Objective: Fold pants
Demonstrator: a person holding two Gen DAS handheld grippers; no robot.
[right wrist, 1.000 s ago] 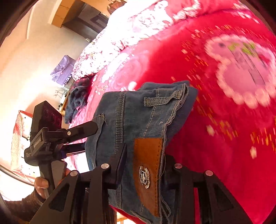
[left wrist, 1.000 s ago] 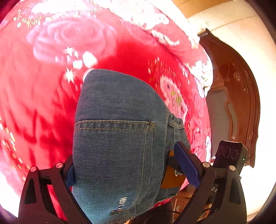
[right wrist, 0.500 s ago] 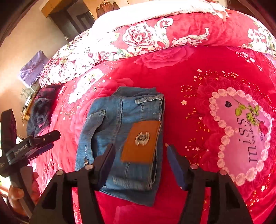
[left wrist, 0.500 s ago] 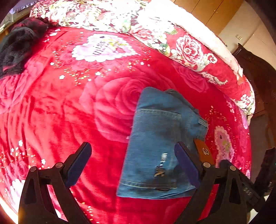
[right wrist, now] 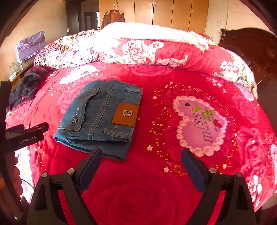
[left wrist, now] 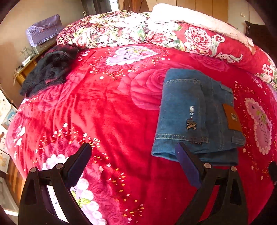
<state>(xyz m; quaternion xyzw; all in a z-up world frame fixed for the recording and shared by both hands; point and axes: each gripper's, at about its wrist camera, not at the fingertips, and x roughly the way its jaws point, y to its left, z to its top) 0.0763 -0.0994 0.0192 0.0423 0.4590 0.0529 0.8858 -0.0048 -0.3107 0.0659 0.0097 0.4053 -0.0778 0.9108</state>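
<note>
The blue jeans lie folded into a compact rectangle on the red floral blanket, brown leather patch up. They also show in the right wrist view. My left gripper is open and empty, held back above the blanket, its right finger near the jeans' near edge. My right gripper is open and empty, back from the jeans, which lie ahead to its left. The left gripper's body shows at the left edge of the right wrist view.
A rolled floral quilt lies across the far side of the bed. A dark garment sits at the far left corner. Wooden wardrobes stand behind, a dark headboard at right, a side table at left.
Both grippers let go of the folded jeans and pulled back and up. The jeans now rest flat on the blanket, farther away in both views.
</note>
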